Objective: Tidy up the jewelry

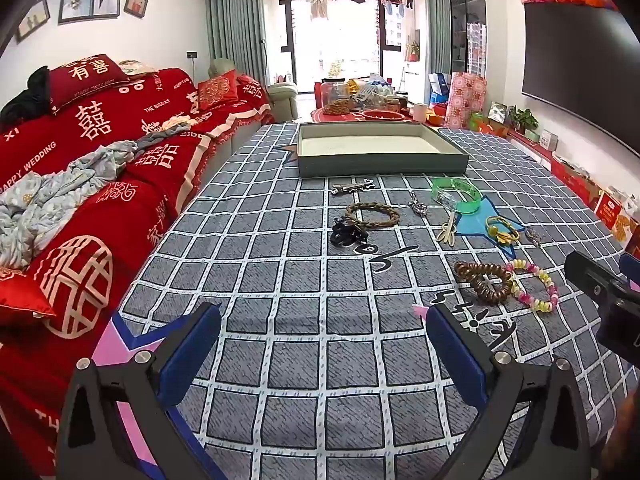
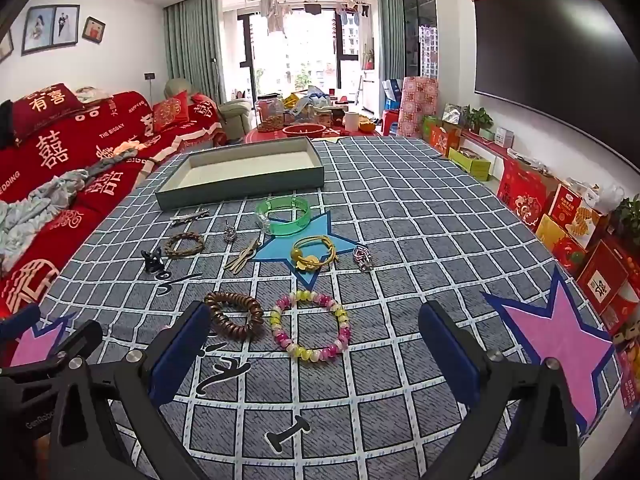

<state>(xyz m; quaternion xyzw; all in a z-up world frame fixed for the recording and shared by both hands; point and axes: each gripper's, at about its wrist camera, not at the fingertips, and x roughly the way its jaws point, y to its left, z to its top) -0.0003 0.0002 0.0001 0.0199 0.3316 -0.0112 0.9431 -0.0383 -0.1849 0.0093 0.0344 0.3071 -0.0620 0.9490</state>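
My left gripper (image 1: 322,346) hung with its jaws spread wide and nothing between them, over bare checked tablecloth (image 1: 280,280). My right gripper (image 2: 314,346) was just as wide and empty, with the pink and yellow bead bracelet (image 2: 310,326) lying on the cloth right ahead of its fingers and the brown coil hair tie (image 2: 236,314) touching beside it. Farther out lay the yellow cord bracelet (image 2: 314,256), a green bangle (image 2: 286,214), a braided bracelet (image 2: 185,244), a black claw clip (image 2: 154,262) and some small metal pieces. Beyond them all stood the grey tray (image 2: 240,182), with nothing visible inside. I judged the sorting not yet begun: every piece remained to move.
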